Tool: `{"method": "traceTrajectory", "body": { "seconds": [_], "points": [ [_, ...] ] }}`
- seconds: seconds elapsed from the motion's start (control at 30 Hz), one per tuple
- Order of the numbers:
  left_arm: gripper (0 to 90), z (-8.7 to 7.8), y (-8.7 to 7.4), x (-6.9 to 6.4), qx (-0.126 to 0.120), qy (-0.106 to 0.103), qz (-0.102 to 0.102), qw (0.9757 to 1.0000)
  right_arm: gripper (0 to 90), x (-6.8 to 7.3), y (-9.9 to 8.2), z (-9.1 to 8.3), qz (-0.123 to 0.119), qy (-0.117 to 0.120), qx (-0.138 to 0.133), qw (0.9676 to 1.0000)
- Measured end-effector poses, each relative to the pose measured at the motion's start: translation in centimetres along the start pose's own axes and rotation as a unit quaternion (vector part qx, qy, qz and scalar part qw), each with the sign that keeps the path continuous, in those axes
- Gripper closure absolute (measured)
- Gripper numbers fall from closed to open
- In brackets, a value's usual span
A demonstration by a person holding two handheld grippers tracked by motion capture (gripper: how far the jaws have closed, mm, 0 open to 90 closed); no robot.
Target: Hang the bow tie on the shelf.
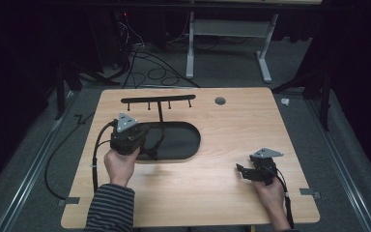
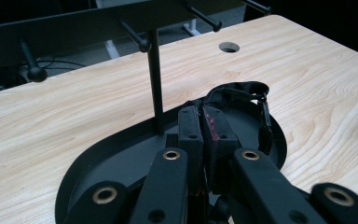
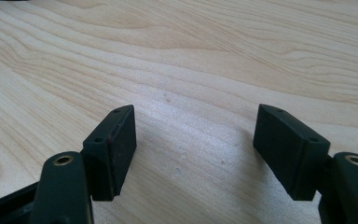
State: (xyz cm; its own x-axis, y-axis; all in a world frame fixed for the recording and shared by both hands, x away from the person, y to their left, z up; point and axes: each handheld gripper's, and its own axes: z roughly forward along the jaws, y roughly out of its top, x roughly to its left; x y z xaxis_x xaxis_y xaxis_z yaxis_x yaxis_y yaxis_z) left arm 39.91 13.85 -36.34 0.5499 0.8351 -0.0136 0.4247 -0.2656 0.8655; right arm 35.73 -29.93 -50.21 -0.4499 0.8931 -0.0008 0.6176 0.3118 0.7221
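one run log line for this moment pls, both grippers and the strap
left gripper: shut on black strap, over stand base | right gripper: open, nothing between fingers, over bare table | strap: not on a peg yet

A light wooden table bears a black peg stand's oval base.

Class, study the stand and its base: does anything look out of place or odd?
Yes: a black strap lies bunched on the stand's base instead of hanging from a peg. The left tool is shut on it.
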Motion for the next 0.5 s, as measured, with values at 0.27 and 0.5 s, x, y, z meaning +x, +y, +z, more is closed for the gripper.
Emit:
{"method": "traceTrajectory", "body": {
  "seconds": [0.27,0.5],
  "points": [
    [86.9,0.2,0.5,0.3,0.000,0.000,-0.002,1.0000,31.4,0.0,0.0,0.0,0.000,0.000,0.000,1.0000],
    [86.9,0.2,1.4,0.3,-0.001,0.001,0.001,1.0000,31.4,0.0,0.0,0.0,-0.001,0.000,0.000,1.0000]
  ]
}}
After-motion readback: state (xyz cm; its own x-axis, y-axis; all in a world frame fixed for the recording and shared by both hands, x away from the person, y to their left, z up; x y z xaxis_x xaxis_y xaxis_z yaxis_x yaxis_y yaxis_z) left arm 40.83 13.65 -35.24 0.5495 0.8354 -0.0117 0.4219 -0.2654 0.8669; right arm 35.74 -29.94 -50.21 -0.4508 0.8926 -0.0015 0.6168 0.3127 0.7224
